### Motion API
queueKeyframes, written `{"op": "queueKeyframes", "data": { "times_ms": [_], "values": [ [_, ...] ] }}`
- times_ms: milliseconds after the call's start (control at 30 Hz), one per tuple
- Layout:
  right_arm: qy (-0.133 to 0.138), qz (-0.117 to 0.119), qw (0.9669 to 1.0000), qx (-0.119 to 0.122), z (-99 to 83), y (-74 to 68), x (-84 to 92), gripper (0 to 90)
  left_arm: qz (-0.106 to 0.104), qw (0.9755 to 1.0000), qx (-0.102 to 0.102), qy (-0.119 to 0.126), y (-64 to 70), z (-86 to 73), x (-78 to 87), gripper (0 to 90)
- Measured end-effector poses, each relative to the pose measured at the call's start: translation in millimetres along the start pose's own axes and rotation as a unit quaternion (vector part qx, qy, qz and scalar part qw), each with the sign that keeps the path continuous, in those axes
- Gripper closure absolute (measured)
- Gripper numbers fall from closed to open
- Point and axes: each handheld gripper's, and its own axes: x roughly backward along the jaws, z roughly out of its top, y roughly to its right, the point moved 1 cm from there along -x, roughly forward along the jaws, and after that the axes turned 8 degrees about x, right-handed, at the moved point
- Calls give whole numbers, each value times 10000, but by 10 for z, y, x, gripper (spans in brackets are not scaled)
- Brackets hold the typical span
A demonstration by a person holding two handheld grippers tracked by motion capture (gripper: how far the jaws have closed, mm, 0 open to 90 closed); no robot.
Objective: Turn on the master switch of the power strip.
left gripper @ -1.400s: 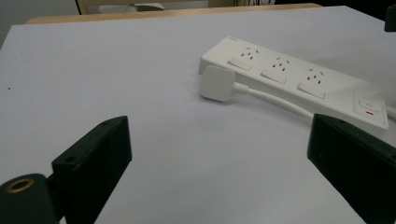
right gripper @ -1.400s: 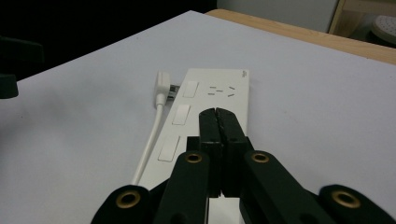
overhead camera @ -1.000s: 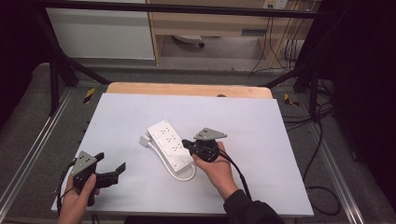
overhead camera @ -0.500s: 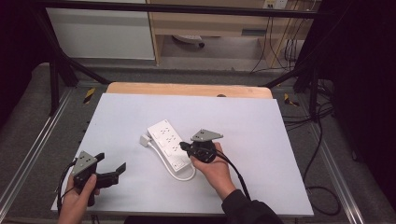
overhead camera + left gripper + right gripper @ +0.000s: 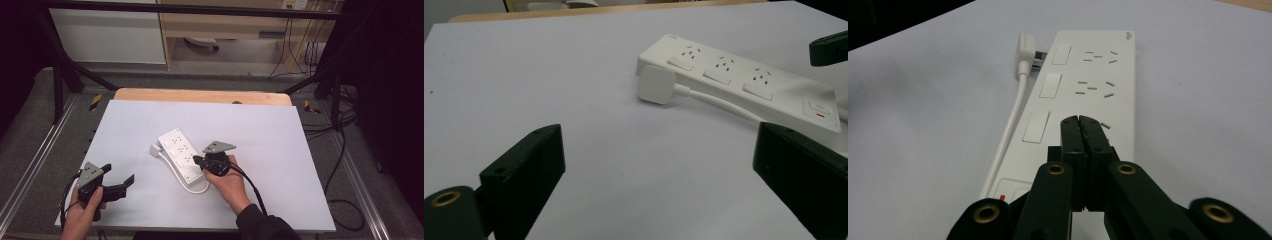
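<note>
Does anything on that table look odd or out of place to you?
Little stands out. The power strip lies askew across the table, and its own plug rests loose beside it, plugged into nothing. The shut right gripper sits over the strip's sockets; the left gripper is open, apart.

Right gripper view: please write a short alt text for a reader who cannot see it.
The right gripper, jaws shut together with nothing between them, points at a white power strip lying on a pale table, tips above the nearest socket. A white plug and its cable lie along the strip's left side.
</note>
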Motion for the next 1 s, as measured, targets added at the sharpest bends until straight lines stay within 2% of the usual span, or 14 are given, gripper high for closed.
{"op": "queueKeyframes", "data": {
  "times_ms": [1000],
  "values": [
    [-149, 153, 9998, -3, -122, -39, -28, 900, -13, 10000, -1, -15, 2, -4, -5, 66]
  ]
}}
